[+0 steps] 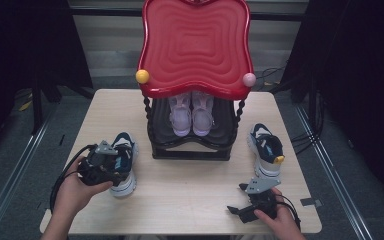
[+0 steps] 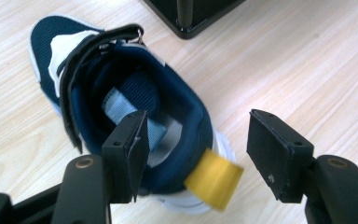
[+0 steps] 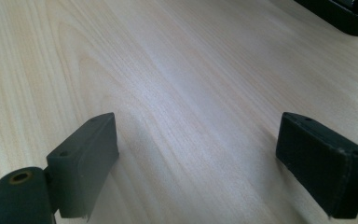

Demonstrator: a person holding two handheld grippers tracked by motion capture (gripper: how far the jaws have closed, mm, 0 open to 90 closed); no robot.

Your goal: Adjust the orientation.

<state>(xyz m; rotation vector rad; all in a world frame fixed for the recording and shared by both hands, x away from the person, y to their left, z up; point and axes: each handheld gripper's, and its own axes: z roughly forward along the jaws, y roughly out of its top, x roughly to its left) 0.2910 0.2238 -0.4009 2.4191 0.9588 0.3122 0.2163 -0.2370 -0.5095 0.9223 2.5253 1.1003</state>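
At nine o'clock of the shoe rack (image 1: 190,150), the left gripper (image 2: 193,154) hangs wide open over the blue shoe (image 2: 135,107); the right gripper (image 3: 196,163) gapes open too.

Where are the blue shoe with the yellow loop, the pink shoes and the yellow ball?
Blue shoe (image 2: 177,100), left gripper view, on its dark blue collar.
Yellow loop (image 2: 213,178), left gripper view, on the middle of the heel tab.
Pink shoes (image 1: 191,116), high view, between the pair.
Yellow ball (image 1: 142,76), high view, on its centre.

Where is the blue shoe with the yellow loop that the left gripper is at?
The blue shoe stands on the table's left side in the high view, left of the black shoe rack, with the left gripper open over its heel.
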